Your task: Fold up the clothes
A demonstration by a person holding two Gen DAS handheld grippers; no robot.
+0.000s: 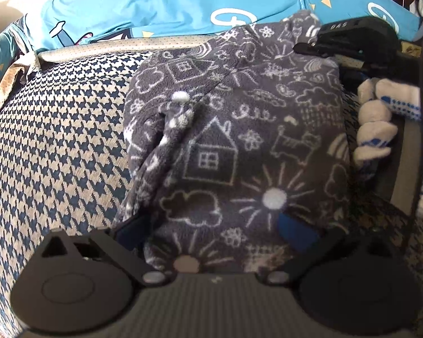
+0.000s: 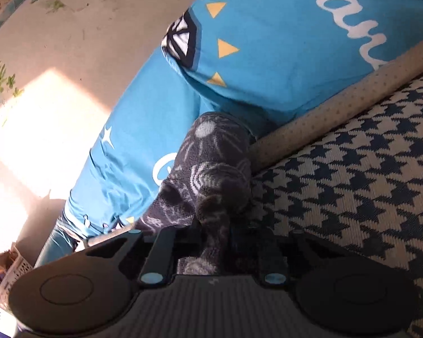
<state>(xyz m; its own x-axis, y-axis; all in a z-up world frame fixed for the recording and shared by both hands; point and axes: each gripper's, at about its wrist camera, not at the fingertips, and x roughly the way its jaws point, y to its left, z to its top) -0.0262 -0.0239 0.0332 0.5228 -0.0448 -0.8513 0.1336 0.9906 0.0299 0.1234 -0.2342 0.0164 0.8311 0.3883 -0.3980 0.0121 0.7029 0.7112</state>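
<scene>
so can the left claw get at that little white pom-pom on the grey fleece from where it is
Probably yes. The left claw stands open over the near edge of the grey fleece, and the pom-pom lies uncovered further up it. Only flat fleece lies between; the right claw is off at the far corner.

Strong sunlight fell in a washed-out patch on the floor (image 2: 42, 129) in the right view; the blue bedding (image 2: 282, 56) was bright; the grey fleece (image 1: 239, 140) lay dimmer, slightly soft; both views bowed at the edges, corners dark.
</scene>
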